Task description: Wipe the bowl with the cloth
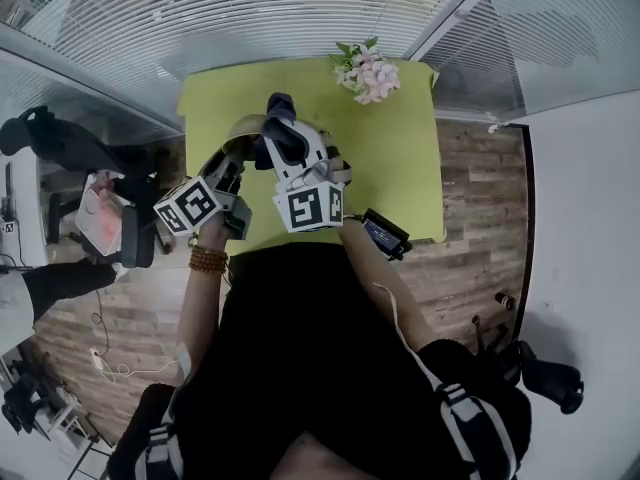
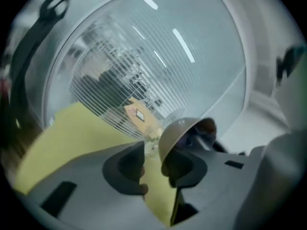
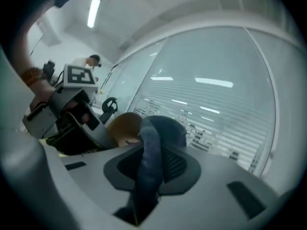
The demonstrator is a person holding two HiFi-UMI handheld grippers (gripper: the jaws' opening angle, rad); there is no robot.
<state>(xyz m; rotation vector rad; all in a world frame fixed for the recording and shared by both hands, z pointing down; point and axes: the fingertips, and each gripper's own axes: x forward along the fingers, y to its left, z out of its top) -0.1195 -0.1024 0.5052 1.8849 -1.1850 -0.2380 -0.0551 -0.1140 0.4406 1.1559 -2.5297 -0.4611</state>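
Head view: the round tan bowl (image 1: 243,128) was at the tips of the left tongs (image 1: 236,163) and right tongs (image 1: 281,130). Left gripper view: left tongs (image 2: 154,169) stood spread, bowl (image 2: 180,131) beside one pad's tip. Right gripper view: right tongs (image 3: 152,164) pinched the dark blue cloth (image 3: 149,150), bowl (image 3: 123,126) just left.

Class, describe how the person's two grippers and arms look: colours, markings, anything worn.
Both the left gripper and right gripper have pale grey bodies with dark grey pads, and each carries a white cube with black square markers. The person wears a black top and a brown beaded bracelet on the left wrist.
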